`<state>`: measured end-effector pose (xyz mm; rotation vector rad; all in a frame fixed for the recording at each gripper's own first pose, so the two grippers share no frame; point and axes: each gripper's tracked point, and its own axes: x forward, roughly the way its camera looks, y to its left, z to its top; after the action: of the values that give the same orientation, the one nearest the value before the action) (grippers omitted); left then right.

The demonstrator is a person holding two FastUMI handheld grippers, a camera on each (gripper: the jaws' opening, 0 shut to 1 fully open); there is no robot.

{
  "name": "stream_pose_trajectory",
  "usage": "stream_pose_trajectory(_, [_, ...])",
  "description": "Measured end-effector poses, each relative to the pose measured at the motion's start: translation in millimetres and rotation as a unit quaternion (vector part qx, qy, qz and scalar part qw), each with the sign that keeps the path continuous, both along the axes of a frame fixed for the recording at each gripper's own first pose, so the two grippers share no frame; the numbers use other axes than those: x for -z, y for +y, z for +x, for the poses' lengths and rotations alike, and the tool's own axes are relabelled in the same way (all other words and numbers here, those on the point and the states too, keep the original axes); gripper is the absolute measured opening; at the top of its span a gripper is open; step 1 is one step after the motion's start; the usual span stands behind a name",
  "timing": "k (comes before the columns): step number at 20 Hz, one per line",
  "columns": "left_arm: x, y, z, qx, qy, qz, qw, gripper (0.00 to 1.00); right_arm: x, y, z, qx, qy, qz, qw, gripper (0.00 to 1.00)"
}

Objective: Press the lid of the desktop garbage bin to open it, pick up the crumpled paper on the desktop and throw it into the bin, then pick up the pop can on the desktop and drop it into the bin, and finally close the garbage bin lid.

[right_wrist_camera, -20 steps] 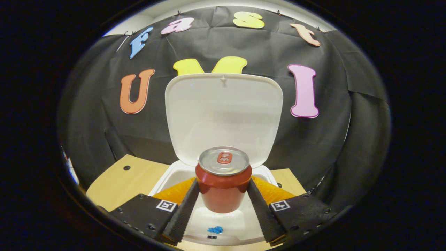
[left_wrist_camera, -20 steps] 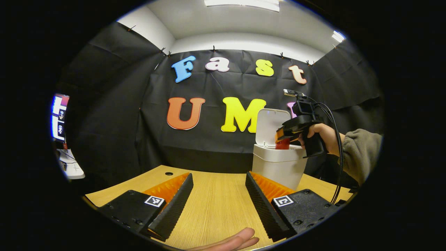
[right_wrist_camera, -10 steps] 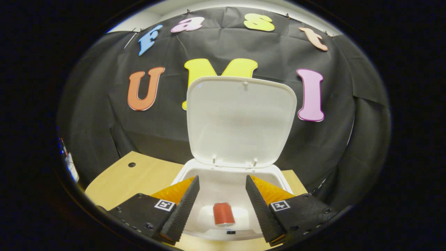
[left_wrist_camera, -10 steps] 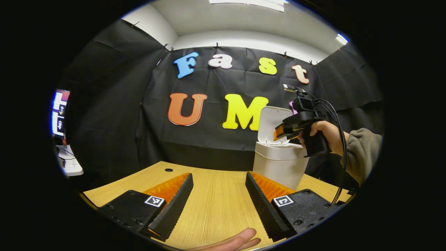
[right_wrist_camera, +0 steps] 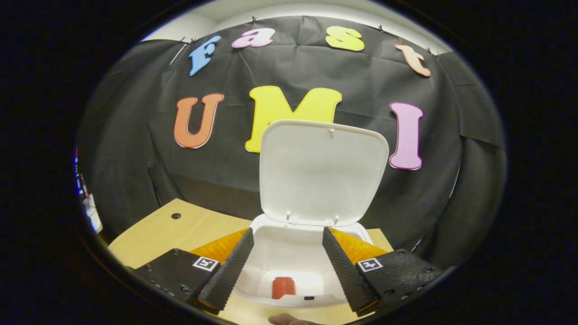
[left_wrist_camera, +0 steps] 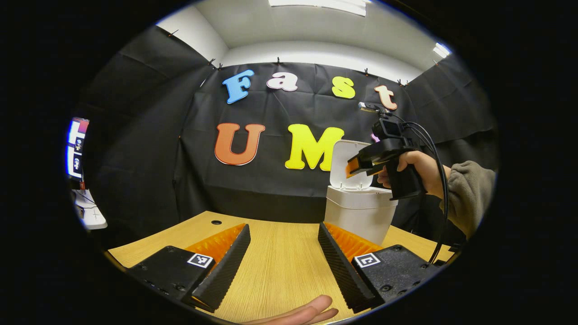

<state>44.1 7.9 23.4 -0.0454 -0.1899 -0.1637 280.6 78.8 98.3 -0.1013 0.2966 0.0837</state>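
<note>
In the left gripper view, the left gripper (left_wrist_camera: 283, 259) is hovering low over the wooden desktop (left_wrist_camera: 280, 271) with its jaws standing wide apart and nothing between them. Farther off on the right, a hand (left_wrist_camera: 417, 168) in a grey-green sleeve (left_wrist_camera: 467, 194) is holding the right gripper (left_wrist_camera: 356, 166) up in front of the raised lid (left_wrist_camera: 350, 162) of the white garbage bin (left_wrist_camera: 359, 214), which is sitting on the far right part of the desktop. A fingertip (left_wrist_camera: 307, 311) is showing at the bottom edge, and a lit screen (left_wrist_camera: 76, 146) is glowing at the far left; nothing on it can be made out. In the right gripper view, the right gripper (right_wrist_camera: 285, 266) is looking down over the bin's open mouth (right_wrist_camera: 289, 266), its jaws spread wide and gripping nothing. The lid (right_wrist_camera: 323, 171) is standing upright behind the opening, and the red pop can (right_wrist_camera: 283, 287) is lying at the bottom of the bin, so the can drop looks done. No crumpled paper is lying on the visible stretch of desktop; whether it is under the can inside the bin, I cannot tell. Judging from this, closing the lid is what is left. As for writing, small square black-and-white markers are sitting on the gripper bodies (right_wrist_camera: 205, 263), and no brand or label on the can or bin is legible.
</note>
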Motion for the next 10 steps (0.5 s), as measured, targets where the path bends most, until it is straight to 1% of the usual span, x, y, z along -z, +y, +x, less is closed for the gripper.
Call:
stream_pose_trajectory(2, [0, 2, -3, -0.003, 0.002, 0.002, 1.0, 0.97, -14, 1, -5, 0.0, -0.015, -0.007, 1.0, 0.95])
stream_pose_trajectory(4, [7, 7, -4, -0.014, 0.024, 0.004, 1.0, 0.97, -32, 3, -9, -0.003, -0.03, -0.01, 0.999, 0.95])
stream_pose_trajectory(5, [10, 10, -5, -0.02, 0.034, 0.006, 0.999, 0.97, -44, 4, -13, -0.006, -0.039, -0.011, 0.999, 0.95])
stream_pose_trajectory(7, [4, 17, -10, -0.033, 0.031, 0.005, 0.999, 0.98, -73, 4, -20, -0.008, -0.07, -0.013, 0.997, 0.95])
stream_pose_trajectory(8, [1, 17, -12, -0.034, 0.028, 0.004, 0.999, 0.98, -87, 3, -23, -0.007, -0.084, -0.013, 0.996, 0.97])
stream_pose_trajectory(10, [5, 16, -17, -0.028, 0.042, 0.0, 0.999, 0.98, -111, 0, -25, 0.005, -0.103, -0.007, 0.995, 0.95])
